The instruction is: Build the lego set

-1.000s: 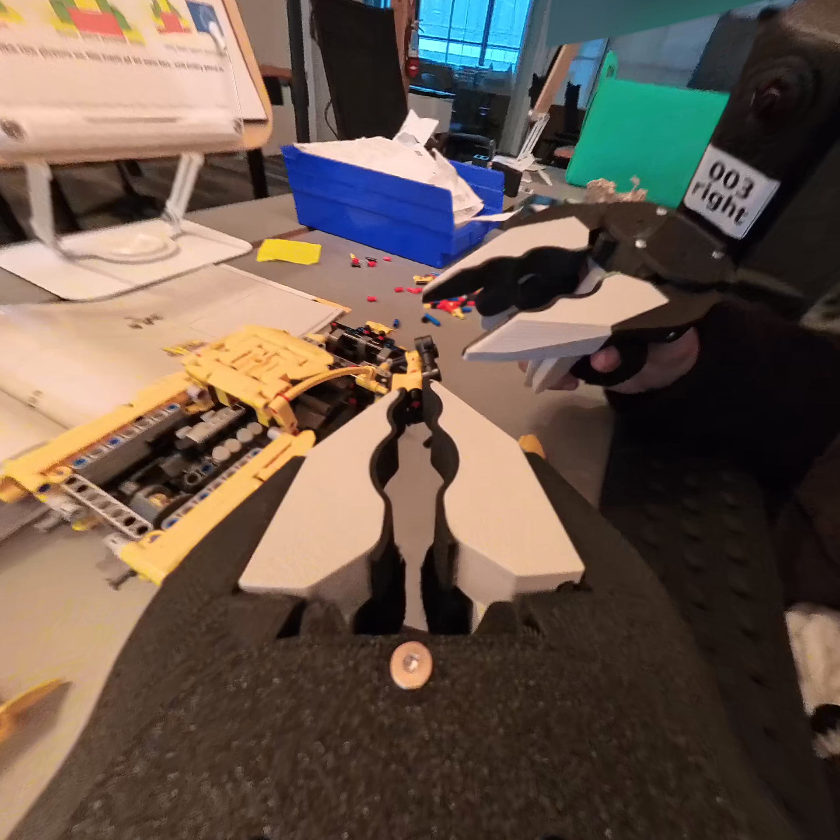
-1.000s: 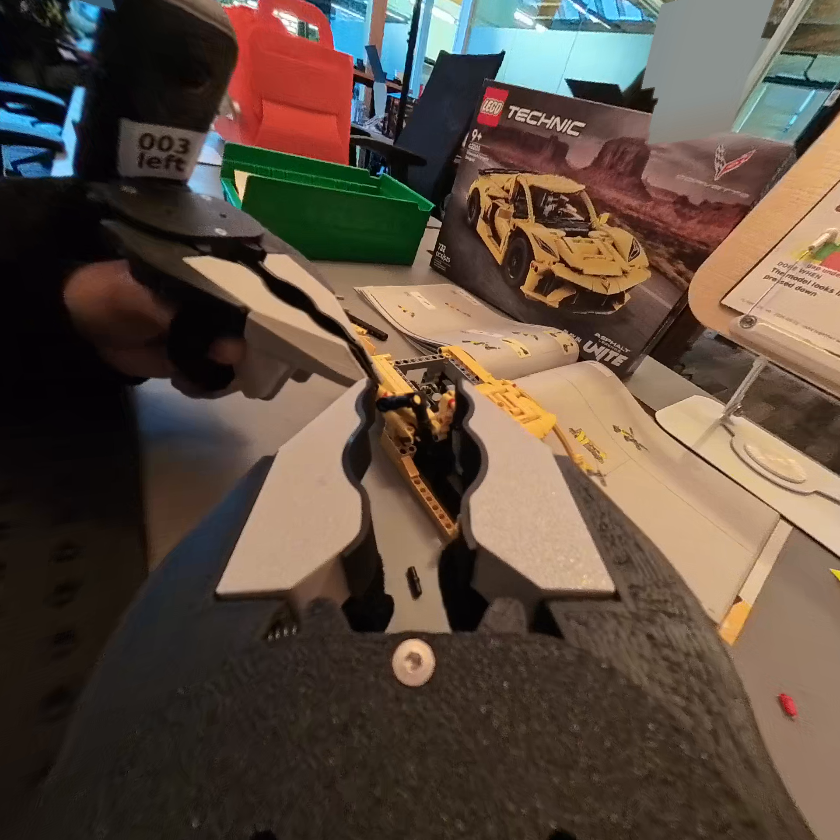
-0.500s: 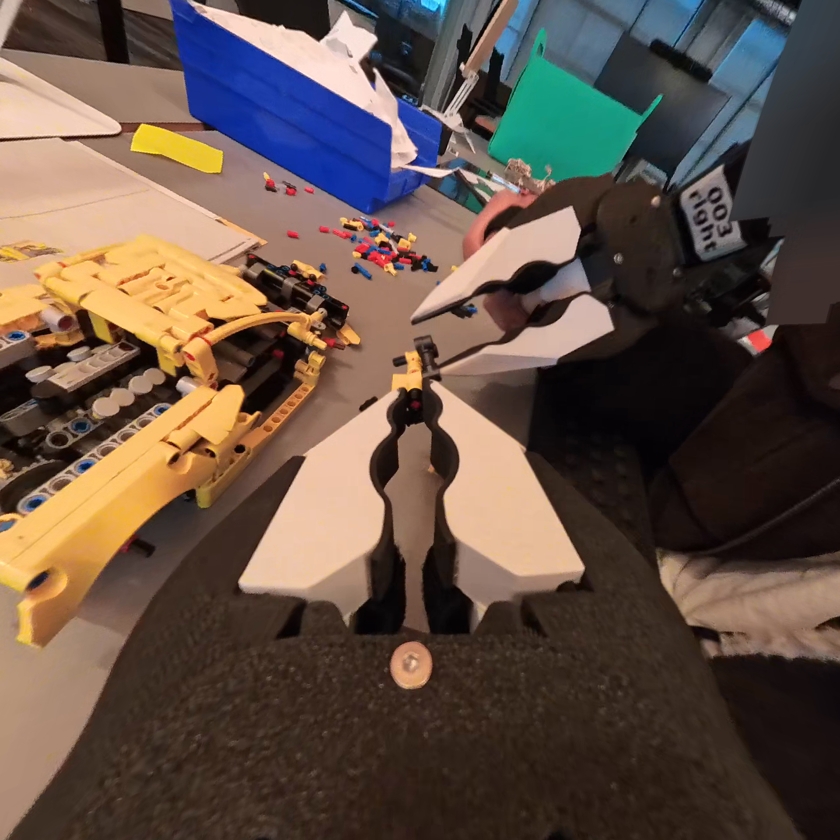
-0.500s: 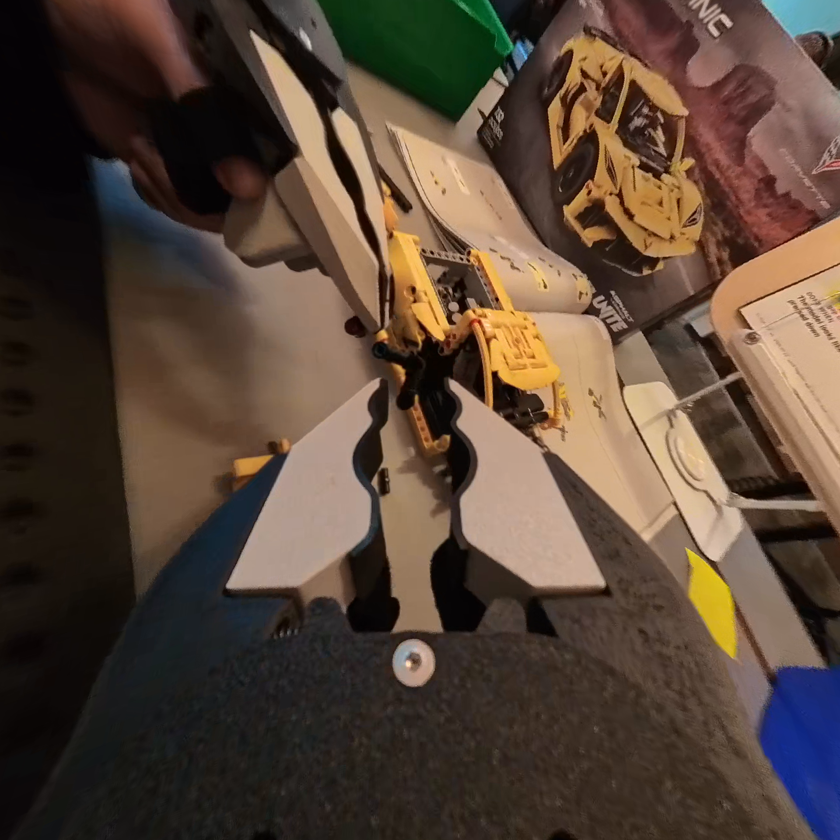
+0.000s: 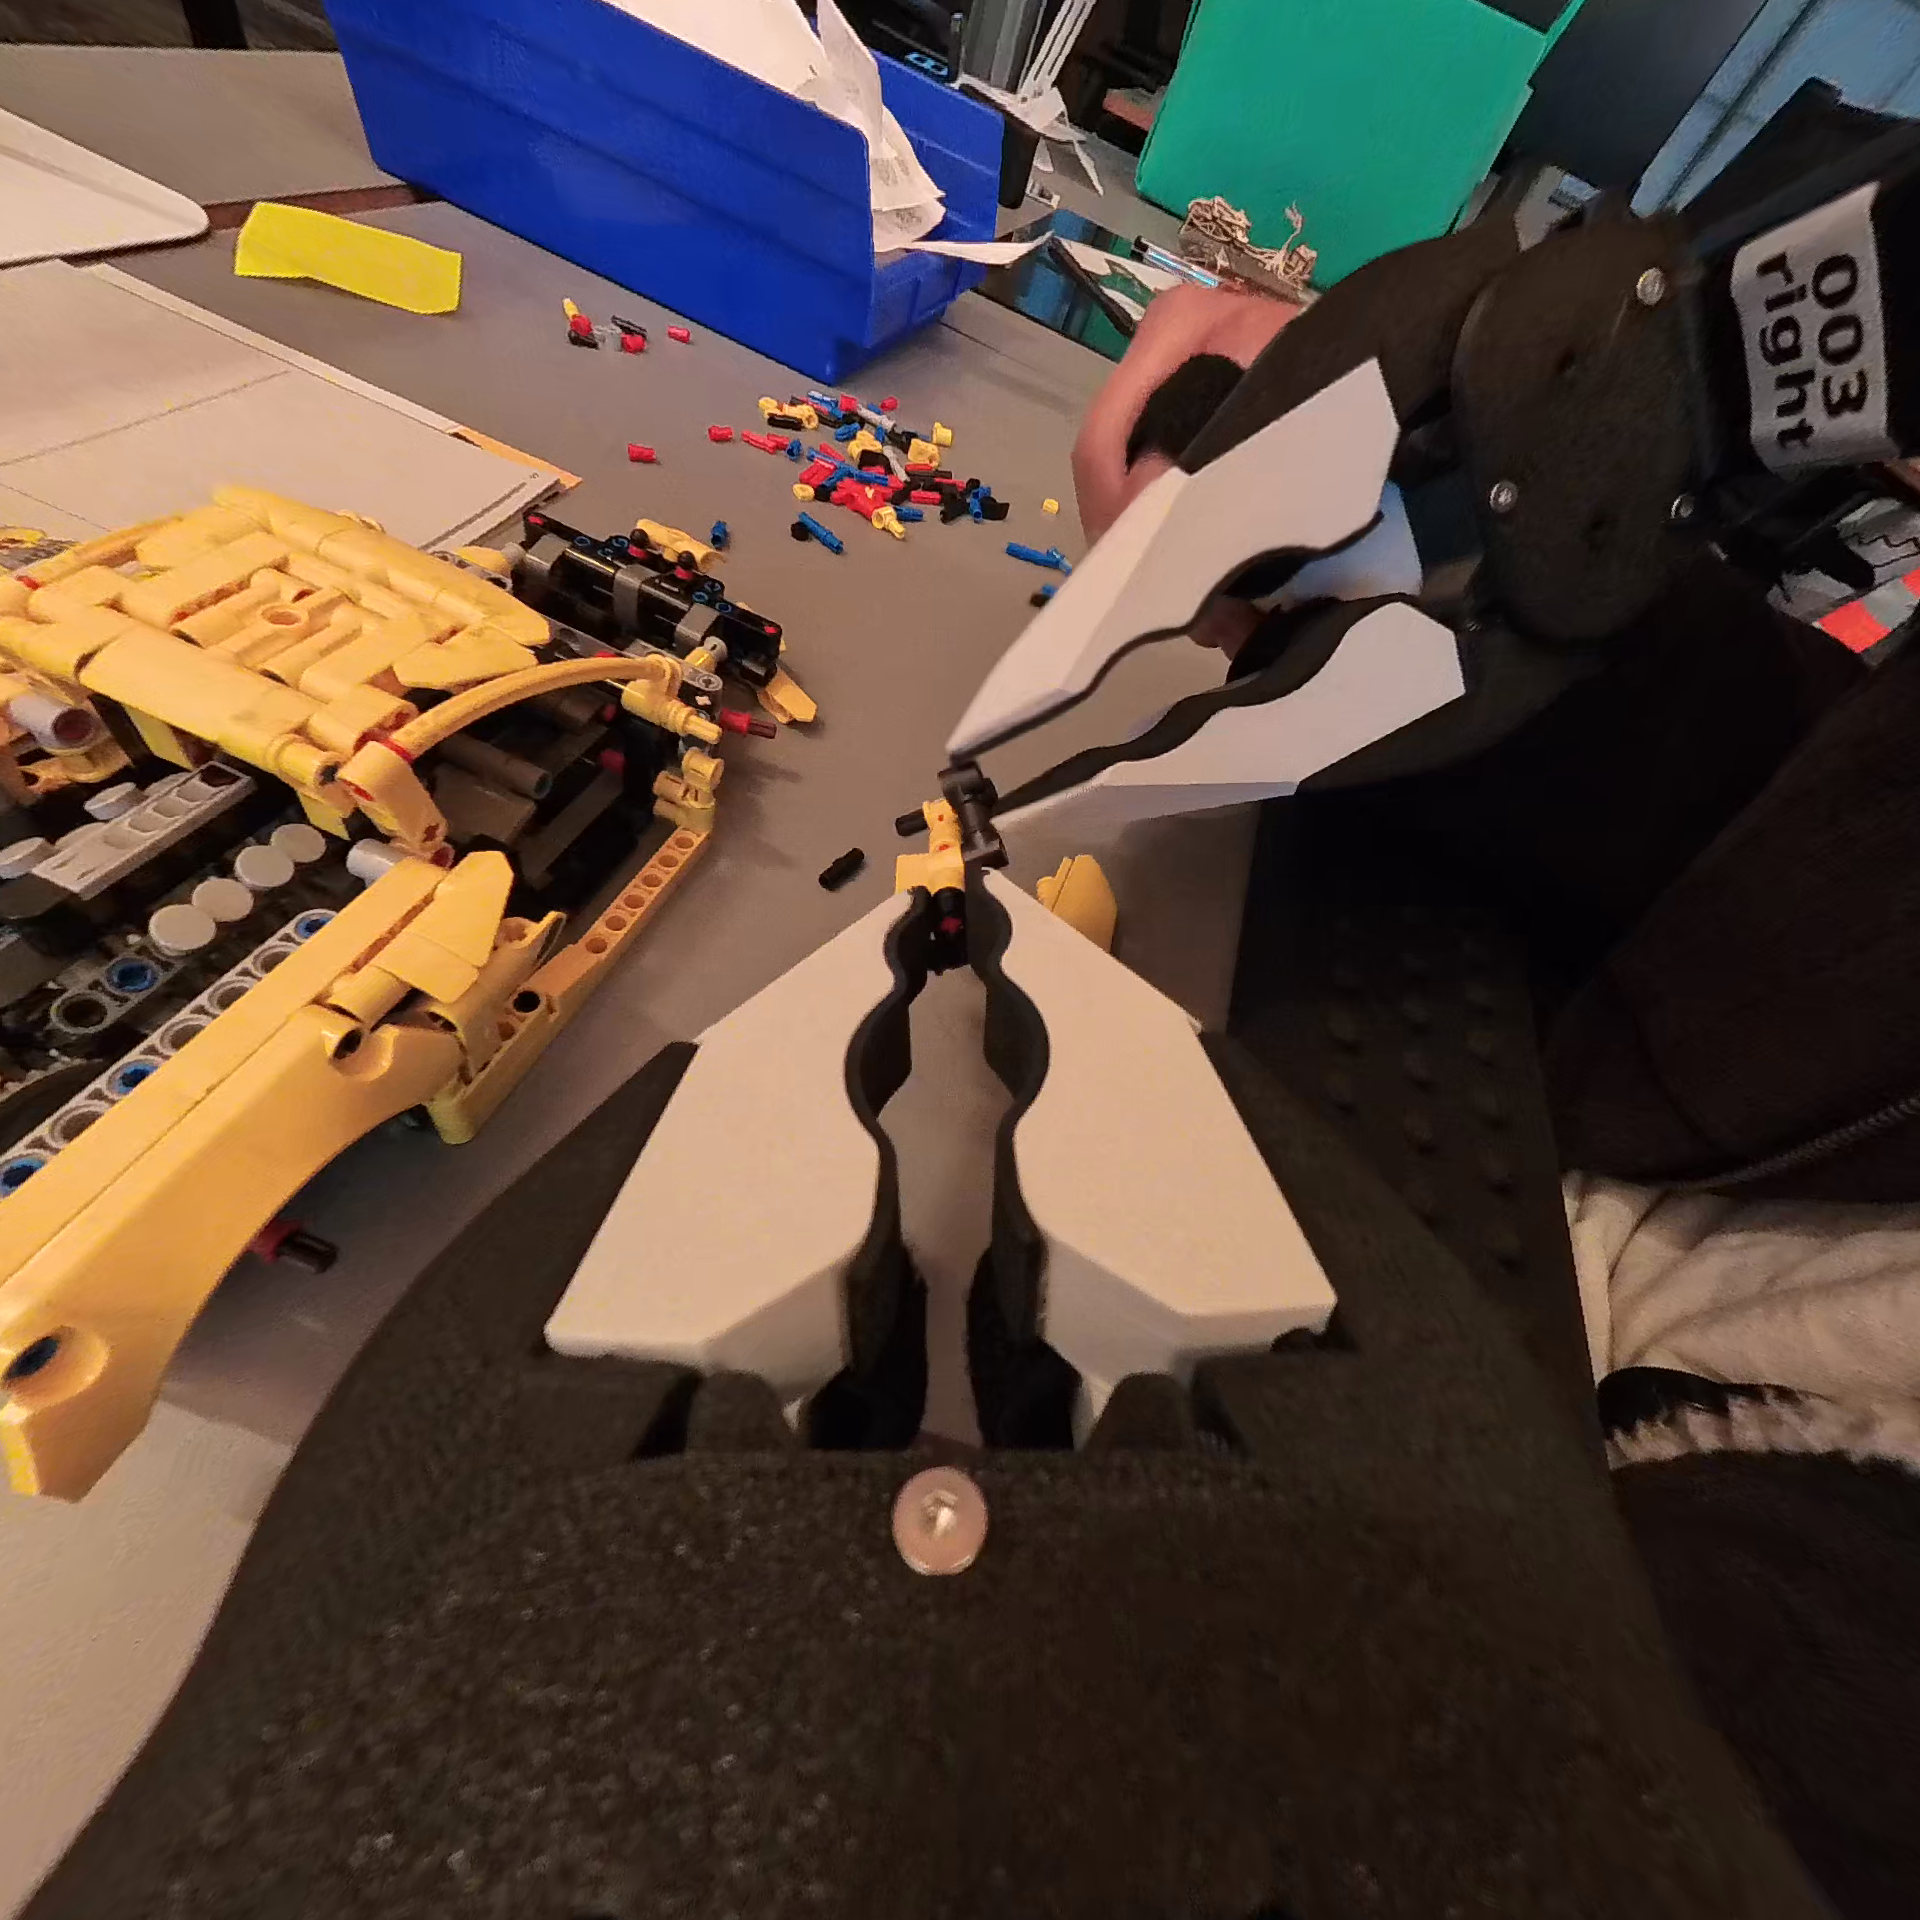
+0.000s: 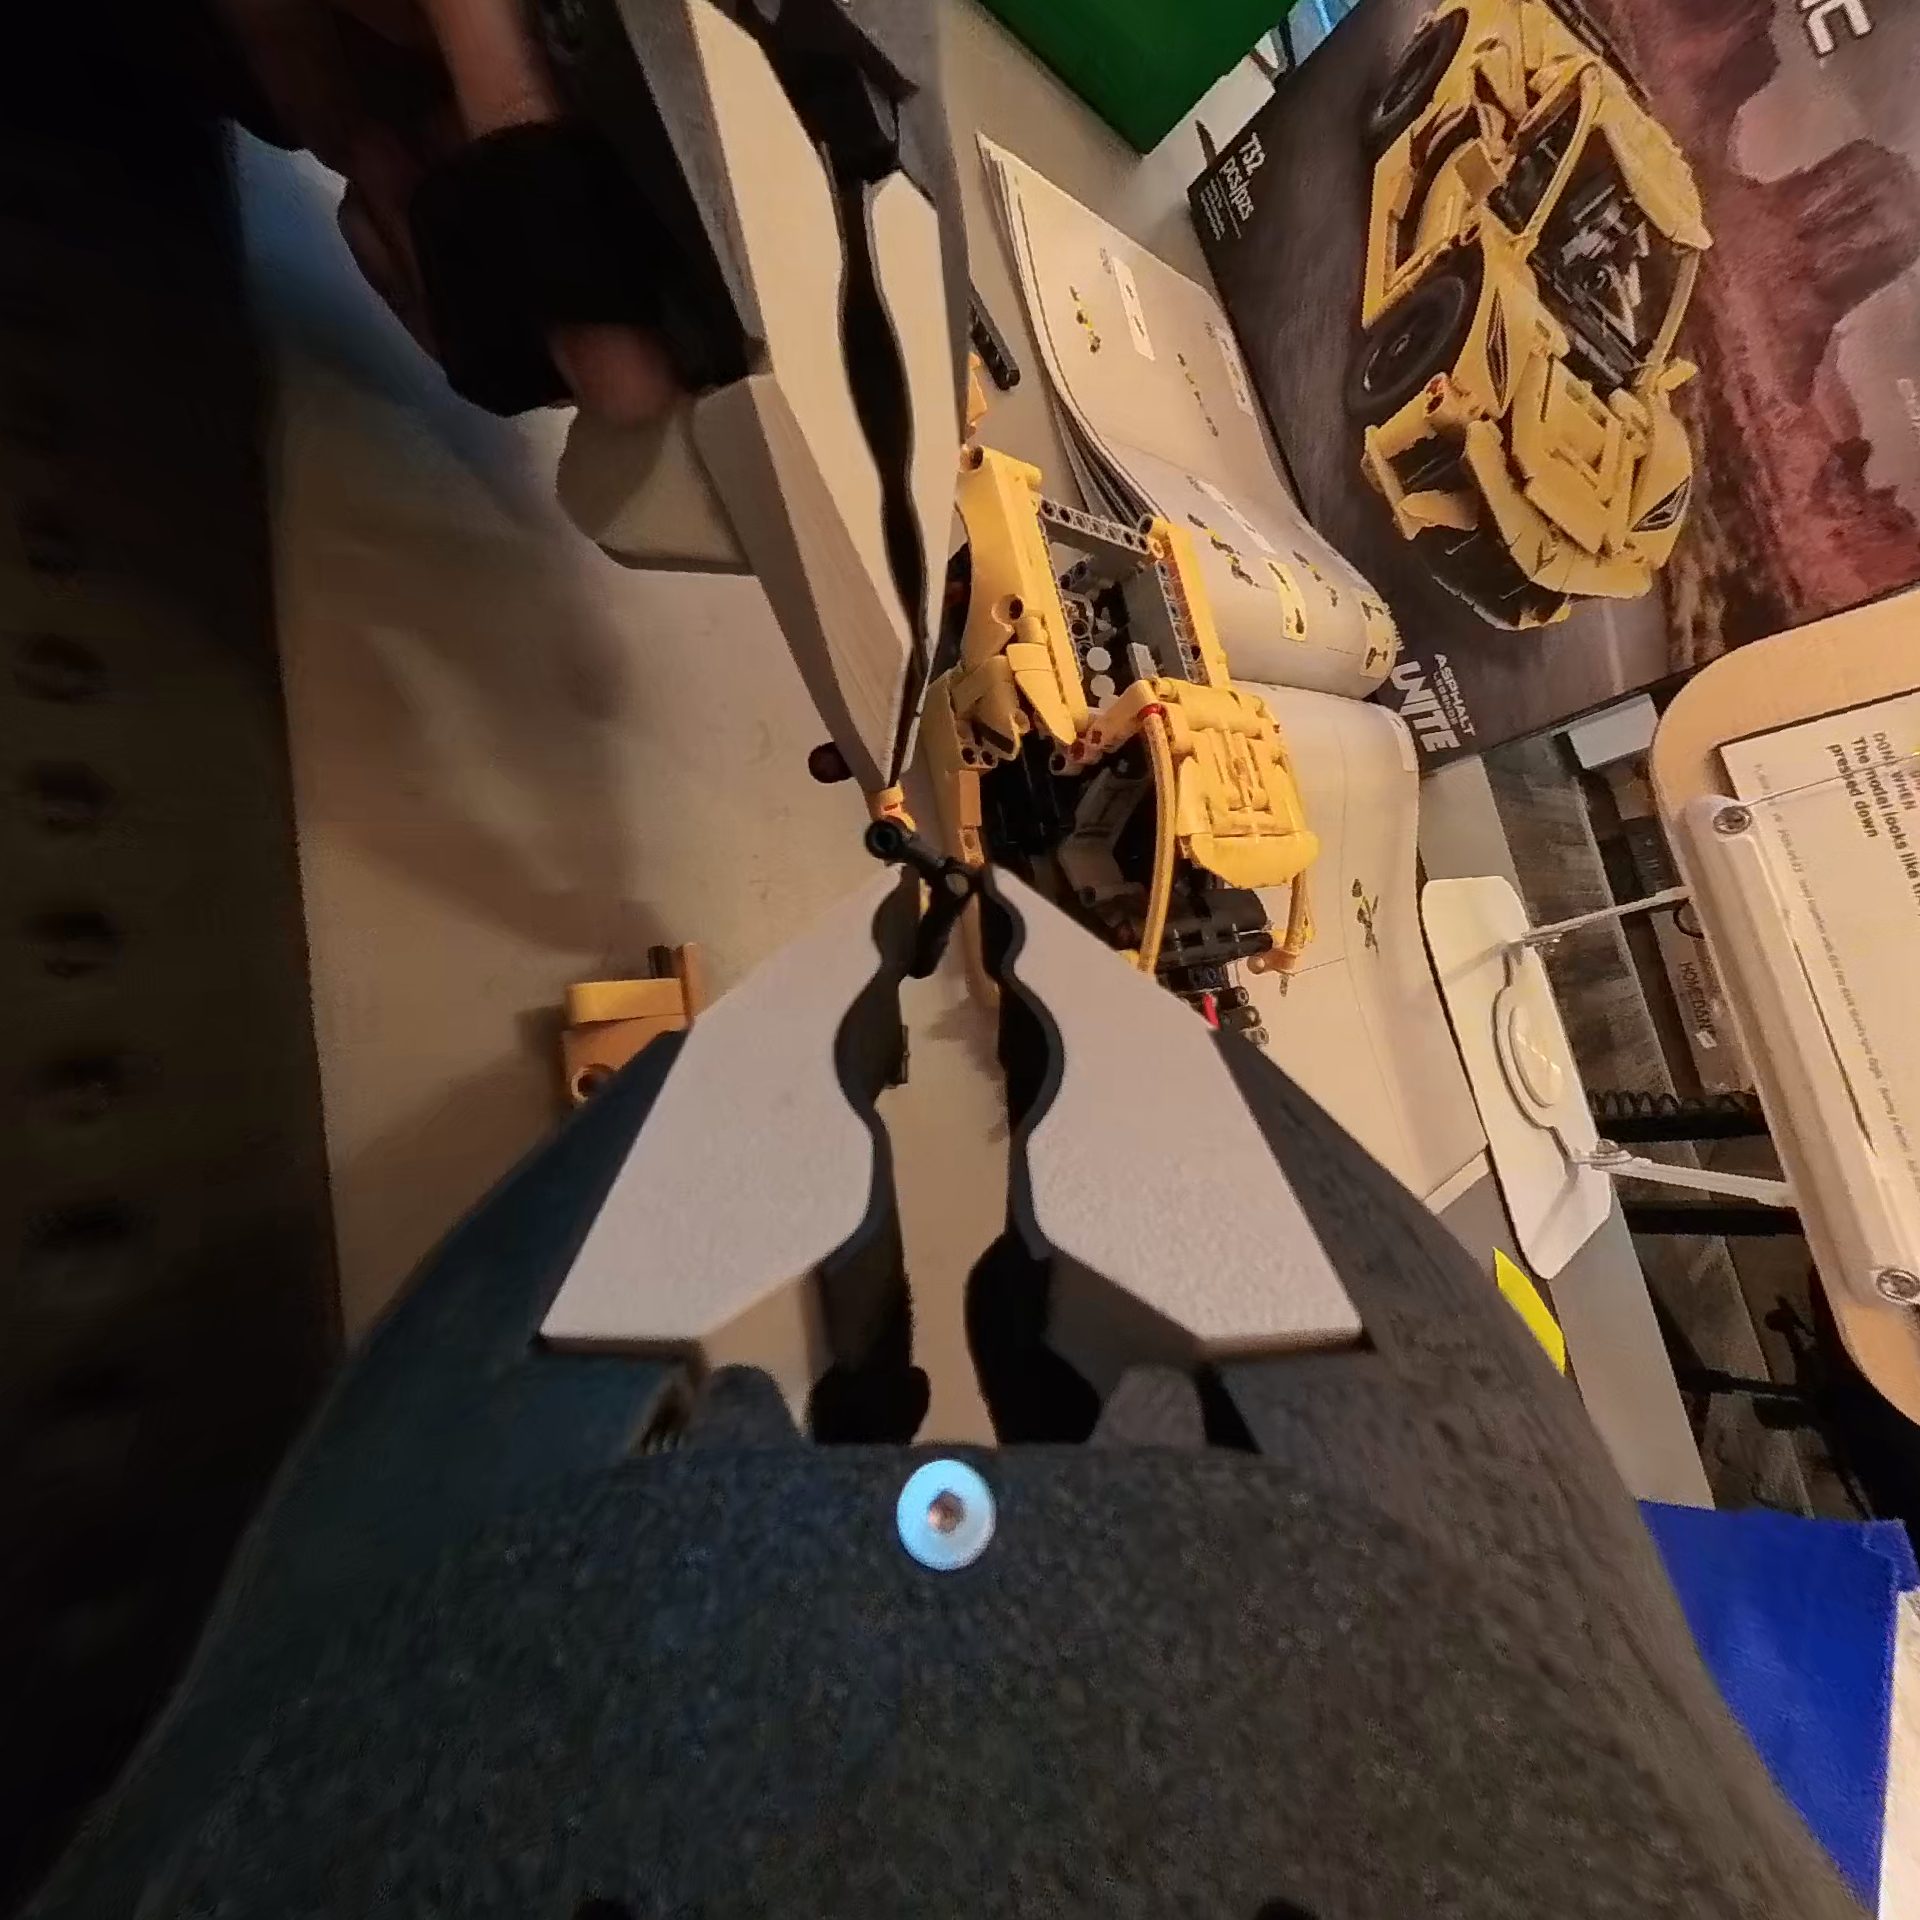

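Note:
My left gripper [image 5: 940,906] is shut on a small yellow and black lego sub-assembly [image 5: 938,854] and holds it just above the grey table. My right gripper [image 5: 982,777] comes in from the upper right and is shut on the black connector [image 5: 975,808] at the top of that piece. In the right wrist view my right gripper [image 6: 948,883] pinches the black connector [image 6: 914,852], and the left gripper [image 6: 885,781] comes down from above onto its yellow end [image 6: 889,802]. The half-built yellow car [image 5: 312,727] lies to the left and also shows in the right wrist view [image 6: 1143,748].
A pile of small loose pins [image 5: 873,468] lies before a blue bin [image 5: 644,145]. A loose yellow part [image 5: 1081,894] and a black pin [image 5: 840,868] lie near my fingertips. The set's box [image 6: 1558,312], an open booklet [image 6: 1143,343] and a sheet stand [image 6: 1766,935] lie beyond the car. My left and right fingertips are right by each other.
My left gripper has carried the small piece right, away from the car. My right gripper, open a second ago, has come in and shut on the piece's black end.

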Tool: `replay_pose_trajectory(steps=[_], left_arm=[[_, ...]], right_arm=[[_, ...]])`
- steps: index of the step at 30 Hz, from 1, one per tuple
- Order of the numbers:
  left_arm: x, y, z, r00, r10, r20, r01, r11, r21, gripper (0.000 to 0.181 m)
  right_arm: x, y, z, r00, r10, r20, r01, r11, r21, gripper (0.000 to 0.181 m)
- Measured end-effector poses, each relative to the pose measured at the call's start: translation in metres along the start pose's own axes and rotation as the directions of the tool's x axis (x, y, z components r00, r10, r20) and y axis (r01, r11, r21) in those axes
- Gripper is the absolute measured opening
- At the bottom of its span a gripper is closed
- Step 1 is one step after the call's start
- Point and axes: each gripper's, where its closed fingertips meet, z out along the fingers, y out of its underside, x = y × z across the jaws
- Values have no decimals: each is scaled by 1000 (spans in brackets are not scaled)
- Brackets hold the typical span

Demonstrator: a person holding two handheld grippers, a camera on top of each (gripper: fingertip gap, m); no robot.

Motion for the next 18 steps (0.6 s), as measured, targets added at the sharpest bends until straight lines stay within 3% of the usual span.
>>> replay_pose_trajectory(steps=[7, 10, 18], left_arm=[[2, 3, 1, 1000, 9, -14, -9, 1000, -20, 6], [3, 6, 2, 1000, 11, -20, -12, 999, -32, 6], [5, 7, 2, 999, 17, -27, -18, 999, -40, 6]], right_arm=[[-4, 2, -1, 999, 23, 38, -24, 1000, 13, 8], [-8, 4, 0, 998, 21, 58, -20, 1000, -8, 19], [-10, 5, 1, 998, 10, 65, -9, 1000, -17, 10]])
